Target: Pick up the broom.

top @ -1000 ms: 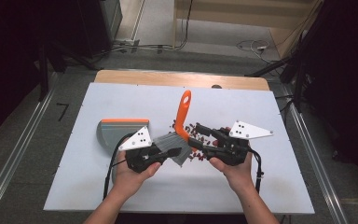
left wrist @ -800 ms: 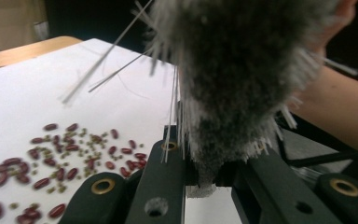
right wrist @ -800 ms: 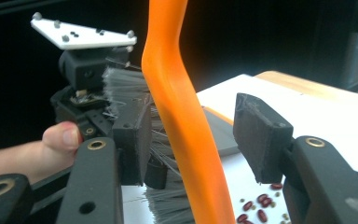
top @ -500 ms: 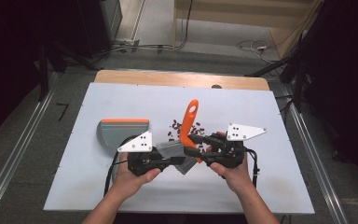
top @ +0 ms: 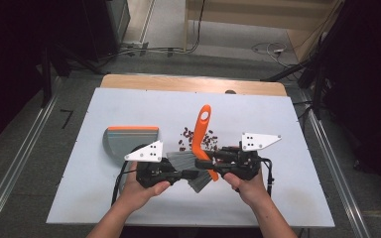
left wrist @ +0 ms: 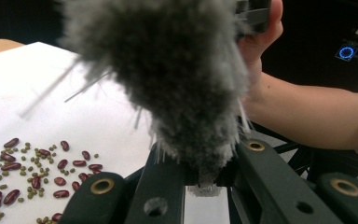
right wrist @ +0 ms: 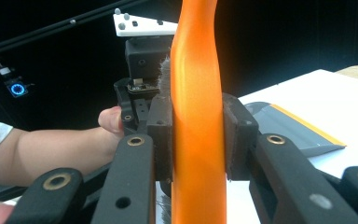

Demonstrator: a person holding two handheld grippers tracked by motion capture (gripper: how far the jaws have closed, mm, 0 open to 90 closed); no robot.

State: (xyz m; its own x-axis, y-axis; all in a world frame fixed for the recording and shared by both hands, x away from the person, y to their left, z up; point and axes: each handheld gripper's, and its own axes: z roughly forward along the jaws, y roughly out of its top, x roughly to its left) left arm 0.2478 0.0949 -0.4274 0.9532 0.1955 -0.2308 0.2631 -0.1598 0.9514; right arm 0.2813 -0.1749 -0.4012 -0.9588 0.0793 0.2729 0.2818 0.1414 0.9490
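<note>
While the left gripper (top: 191, 174) clamps the grey bristles (left wrist: 168, 74) of the brush, the right gripper (top: 213, 162), jaws just closing, pinches its orange handle (right wrist: 198, 116). That brush (top: 202, 144) hangs above the desk (top: 278, 198) centre, handle pointing to twelve o'clock. Beans (top: 193, 139) lie just beyond; the dustpan (top: 129, 141) sits at nine o'clock.

L hand-held gripper (top: 191, 174) clamped; R hand-held gripper (top: 209, 163) just clamped.

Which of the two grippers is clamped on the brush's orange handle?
The right gripper: its jaws pinch the orange handle, while the left gripper holds the grey bristles.
</note>
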